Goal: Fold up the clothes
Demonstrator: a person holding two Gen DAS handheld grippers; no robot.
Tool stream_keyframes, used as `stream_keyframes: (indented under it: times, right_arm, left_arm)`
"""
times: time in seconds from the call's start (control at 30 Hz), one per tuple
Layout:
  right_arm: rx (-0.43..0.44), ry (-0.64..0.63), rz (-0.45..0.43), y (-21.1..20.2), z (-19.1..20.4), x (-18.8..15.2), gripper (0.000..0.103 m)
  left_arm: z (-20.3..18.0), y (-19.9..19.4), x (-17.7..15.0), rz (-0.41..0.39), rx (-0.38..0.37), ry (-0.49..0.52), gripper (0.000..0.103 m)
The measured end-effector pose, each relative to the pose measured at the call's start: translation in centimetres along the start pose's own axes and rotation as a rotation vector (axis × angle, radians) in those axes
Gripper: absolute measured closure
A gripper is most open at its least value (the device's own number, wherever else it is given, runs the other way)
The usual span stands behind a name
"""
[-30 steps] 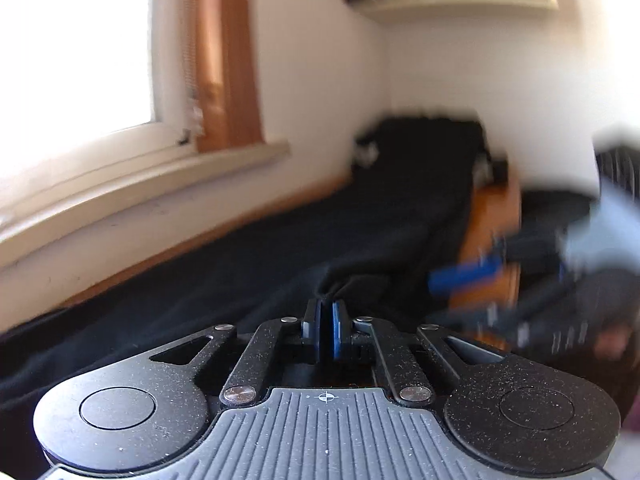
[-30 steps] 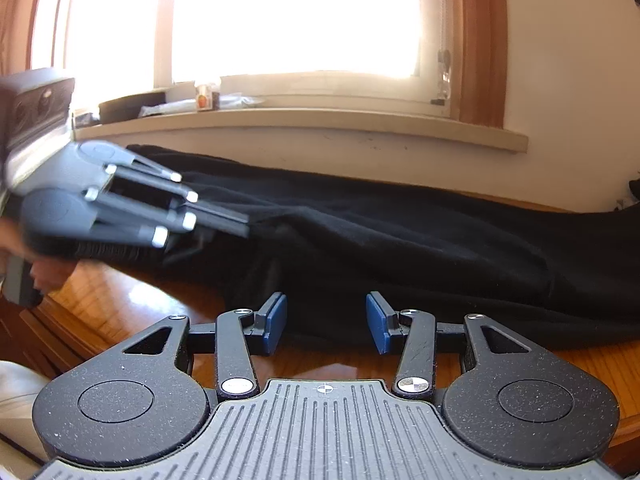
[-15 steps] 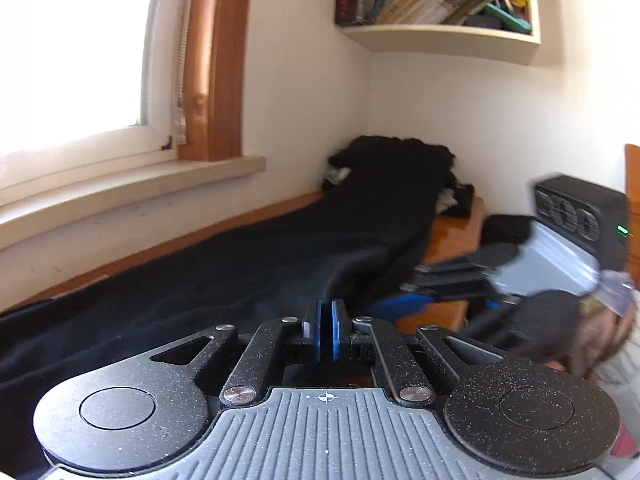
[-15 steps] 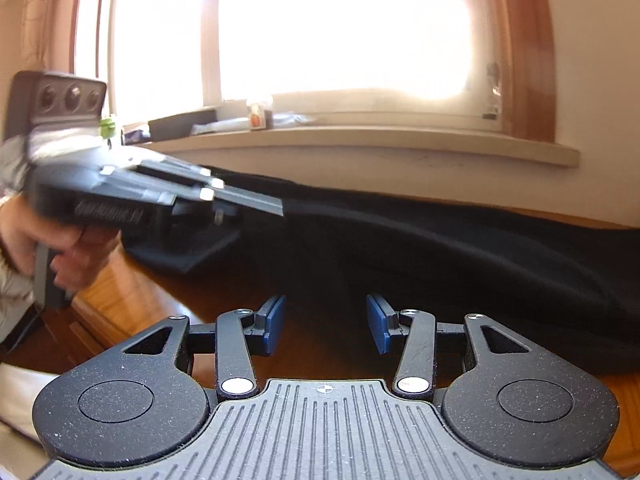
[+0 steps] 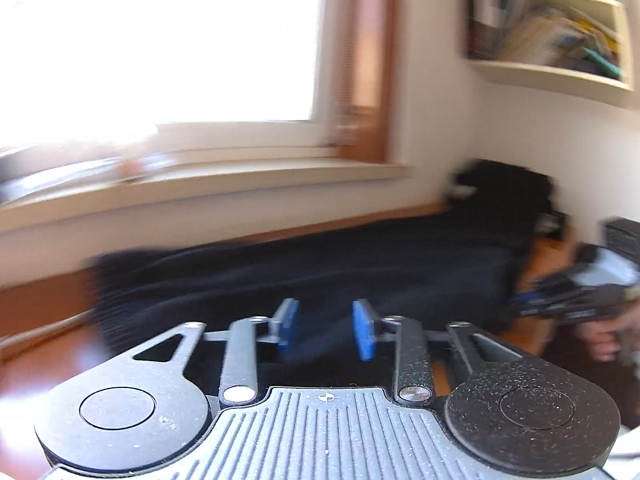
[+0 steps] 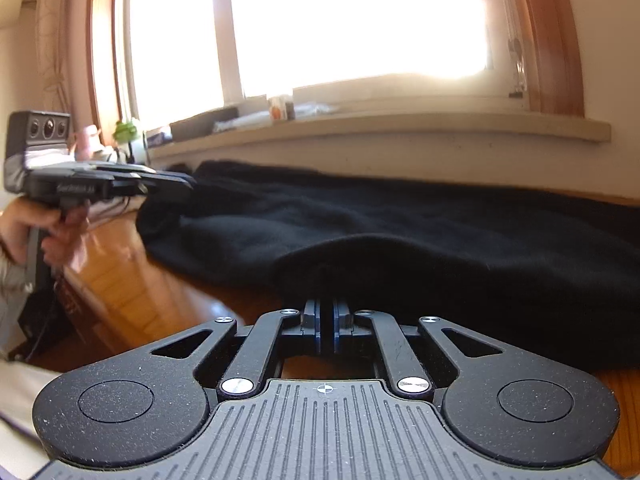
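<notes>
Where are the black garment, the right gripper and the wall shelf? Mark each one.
black garment (image 6: 400, 232): right wrist view, on the flat fabric in the middle.
right gripper (image 6: 326, 330): right wrist view, between its shut blue pads, which pinch the garment's edge.
wall shelf (image 5: 552, 74): left wrist view, on its front ledge.

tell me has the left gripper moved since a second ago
Yes. Seen from the right wrist, the left gripper has pulled back leftward off the black garment, toward the windowsill's left end, its fingers opening.

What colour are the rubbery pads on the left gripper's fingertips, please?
Blue pads, set on black fingers; clearest in the left wrist view.
</notes>
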State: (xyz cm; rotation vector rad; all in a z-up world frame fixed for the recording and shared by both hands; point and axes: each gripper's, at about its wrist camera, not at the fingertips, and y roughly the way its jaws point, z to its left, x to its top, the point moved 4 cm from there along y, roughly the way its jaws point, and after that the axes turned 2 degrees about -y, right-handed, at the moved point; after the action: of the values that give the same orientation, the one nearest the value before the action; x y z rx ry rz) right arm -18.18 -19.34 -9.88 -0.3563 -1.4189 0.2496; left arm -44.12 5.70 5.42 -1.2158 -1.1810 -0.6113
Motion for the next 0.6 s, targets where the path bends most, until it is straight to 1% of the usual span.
stream_keyframes:
  times: [0.03, 0.1, 0.13, 0.17, 0.27, 0.37, 0.43, 0.5, 0.6]
  right_arm:
    - [-0.005, 0.004, 0.002, -0.2, 0.0, -0.3, 0.093]
    - [-0.015, 0.019, -0.008, -0.3, -0.2, -0.6, 0.091]
    - [-0.023, 0.025, -0.017, -0.2, -0.3, -0.6, 0.084]
    - [-0.035, 0.035, -0.026, -0.1, -0.4, -0.4, 0.073]
    - [-0.041, 0.057, -0.046, 0.5, -0.6, 0.1, 0.061]
    - [-0.042, 0.058, -0.05, 1.5, -0.3, 0.5, 0.051]
    - [-0.044, 0.058, -0.05, 2.0, -0.2, 0.6, 0.049]
    - [-0.039, 0.06, -0.055, 2.4, 0.0, 0.8, 0.048]
    - [-0.036, 0.075, -0.073, 2.8, -0.2, 1.1, 0.049]
  left_arm:
    - [1.5, -1.0, -0.4, 0.001, 0.043, -0.011, 0.058]
    - [3.6, -2.3, -1.2, 0.016, 0.082, -0.034, 0.05]
    - [4.5, -2.8, -1.5, 0.025, 0.094, -0.046, 0.048]
    - [5.3, -3.3, -1.9, 0.034, 0.106, -0.057, 0.045]
    - [6.4, -3.6, -2.5, 0.047, 0.112, -0.073, 0.045]
    - [6.0, -2.8, -2.8, 0.055, 0.082, -0.077, 0.043]
    - [5.5, -1.5, -2.8, 0.063, 0.062, -0.067, 0.042]
    - [5.1, -0.4, -3.0, 0.071, 0.043, -0.063, 0.042]
    - [5.1, 0.8, -2.9, 0.081, 0.034, -0.071, 0.042]
